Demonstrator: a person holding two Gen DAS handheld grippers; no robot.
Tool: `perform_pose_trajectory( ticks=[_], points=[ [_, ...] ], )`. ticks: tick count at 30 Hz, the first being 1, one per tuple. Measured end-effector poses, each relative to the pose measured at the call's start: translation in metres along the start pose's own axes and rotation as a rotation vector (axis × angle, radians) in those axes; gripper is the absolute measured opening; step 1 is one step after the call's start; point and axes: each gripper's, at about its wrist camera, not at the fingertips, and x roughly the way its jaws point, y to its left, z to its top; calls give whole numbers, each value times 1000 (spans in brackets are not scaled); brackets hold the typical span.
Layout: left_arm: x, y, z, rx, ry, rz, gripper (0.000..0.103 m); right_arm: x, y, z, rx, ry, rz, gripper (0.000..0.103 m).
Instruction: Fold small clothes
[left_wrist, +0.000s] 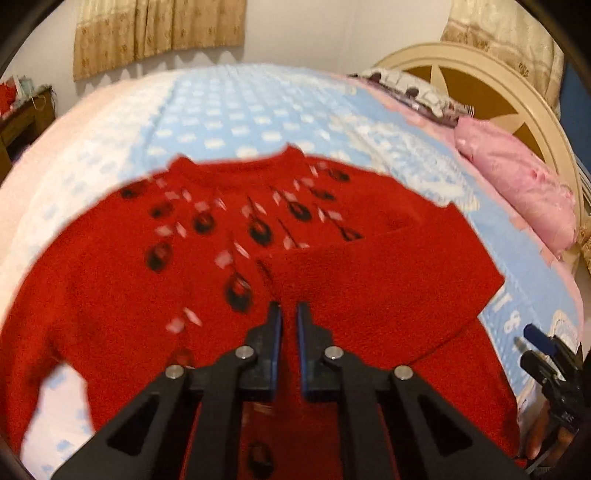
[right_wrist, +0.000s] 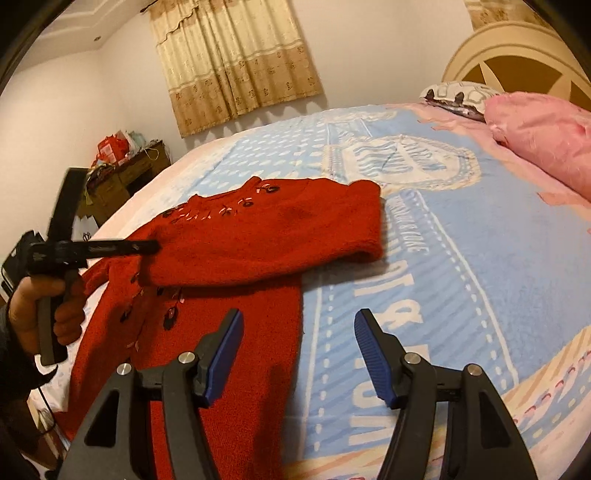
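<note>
sweater: red knit sweater (left_wrist: 332, 280) lies flat on the bed (left_wrist: 236, 110), collar at 12 o'clock in the left wrist view; one sleeve (right_wrist: 266, 236) already folded across the chest.
left gripper: left gripper (left_wrist: 290, 314) over the sweater middle, fingers nearly together, slim gap showing; whether any knit is pinched between the tips I cannot tell, the frame is blurred there.
right gripper: right gripper (right_wrist: 297, 325) fingers apart, nothing between them; they straddle the sweater's side edge at the lower body, one finger over red knit, the other over the blue blanket (right_wrist: 443, 258).
step guess: sleeve fold done on one side, other side and the bottom fold probably still to do.
risk 1: if the left pinch caught only the top layer, lifting would drag the folded sleeve open.
risk 2: thick fuzzy knit may slip from the narrow fingers and leave a skewed fold.
risk 3: right fingers could grab blanket with the hem and pull the bedding up.
left view only: chest pattern of dark ovals, unfolded sleeve at 8 o'clock.
right view only: person's hand (right_wrist: 48, 306) on the left gripper handle at 9 o'clock; folded cuff end at 1 o'clock; pink pillow (right_wrist: 535, 140).
</note>
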Motion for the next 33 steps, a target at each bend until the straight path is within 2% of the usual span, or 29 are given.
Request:
perform_pose_trajectory(
  ticks=[5,10,23,26,33],
  points=[
    [-26,25,20,-14,-68,50,8,0,-6,-1,33,3,7,65],
    [-37,54,27,-38,-92,104,8,2,-8,-2,46,11,12,65],
    [-37,115,-7,-148,-30,170,8,8,-12,-4,63,39,17,66],
    [-33,122,-12,-167,-29,171,8,10,-12,-4,64,46,15,66],
    [-12,128,-23,-175,11,222,8,13,-14,-5,73,60,19,66]
  ],
)
